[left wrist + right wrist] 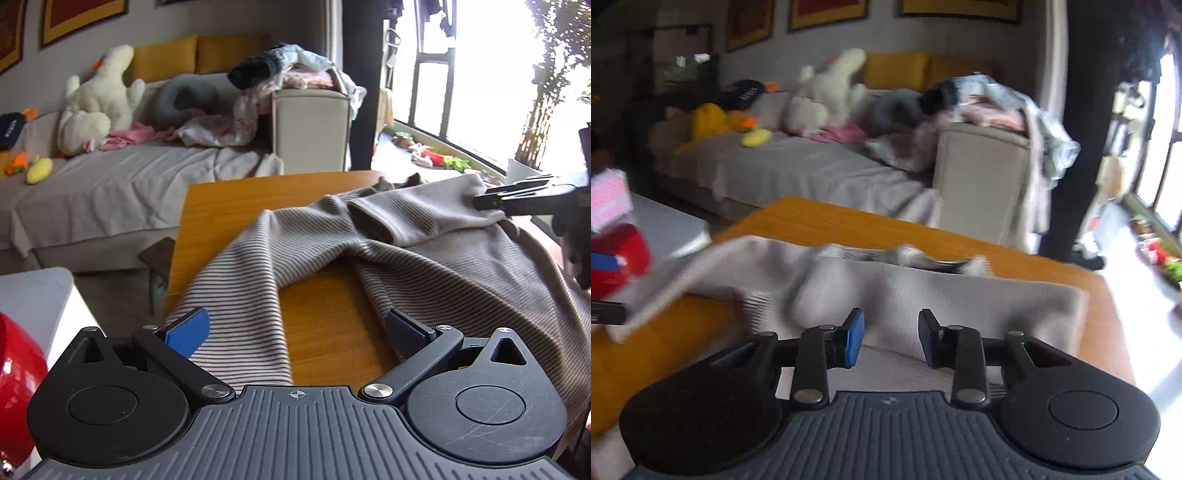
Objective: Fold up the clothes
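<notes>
Motion blur smears the striped garment (923, 291) from my right tool (891, 338), whose jaws stand apart, gripping nothing. It lies lengthwise left to right across the worktop (229, 206); my left tool (295, 328) gapes wide.

Bare table (325, 325) lies open between my left jaws, flanked by ridges of the striped garment (443, 266). Beyond it the far table strip is free. At my left a red object (18, 387) crowds the edge (close beside my housing).

Garment (424, 258) on table (229, 210), sofa (122, 184) behind, window (491, 92) right
</notes>
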`<state>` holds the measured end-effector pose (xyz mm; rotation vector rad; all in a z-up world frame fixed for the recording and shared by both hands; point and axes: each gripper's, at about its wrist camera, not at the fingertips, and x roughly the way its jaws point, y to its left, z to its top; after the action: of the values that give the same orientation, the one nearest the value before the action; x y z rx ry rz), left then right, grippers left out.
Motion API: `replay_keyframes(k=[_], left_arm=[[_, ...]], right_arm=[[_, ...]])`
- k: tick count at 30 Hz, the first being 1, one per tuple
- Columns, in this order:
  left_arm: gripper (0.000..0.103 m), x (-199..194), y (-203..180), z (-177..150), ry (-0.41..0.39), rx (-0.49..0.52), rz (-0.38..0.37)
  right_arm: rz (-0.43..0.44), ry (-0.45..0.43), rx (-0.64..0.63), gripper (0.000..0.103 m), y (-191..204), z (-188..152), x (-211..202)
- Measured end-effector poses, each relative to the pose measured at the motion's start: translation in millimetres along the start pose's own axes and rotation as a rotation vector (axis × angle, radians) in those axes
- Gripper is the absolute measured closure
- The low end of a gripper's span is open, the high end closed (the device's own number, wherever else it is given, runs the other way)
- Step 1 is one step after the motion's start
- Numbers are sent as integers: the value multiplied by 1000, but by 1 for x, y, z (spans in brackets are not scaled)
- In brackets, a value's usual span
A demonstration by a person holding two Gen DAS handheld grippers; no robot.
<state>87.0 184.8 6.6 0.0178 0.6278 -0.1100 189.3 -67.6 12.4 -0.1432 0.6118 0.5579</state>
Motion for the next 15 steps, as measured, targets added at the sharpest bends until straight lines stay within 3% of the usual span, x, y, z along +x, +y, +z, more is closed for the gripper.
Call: replay_keyframes(k=[4, 11, 15], left_arm=[[0, -18, 22, 21, -66, -66, 62], [0, -42, 41, 45, -155, -126, 114], [0, -44, 43, 49, -166, -146, 111]], right_arm=[[304, 55, 36, 68, 75, -3, 9], [324, -12, -318, 61, 178, -20, 23], [334, 34, -375, 59, 191, -19, 40]])
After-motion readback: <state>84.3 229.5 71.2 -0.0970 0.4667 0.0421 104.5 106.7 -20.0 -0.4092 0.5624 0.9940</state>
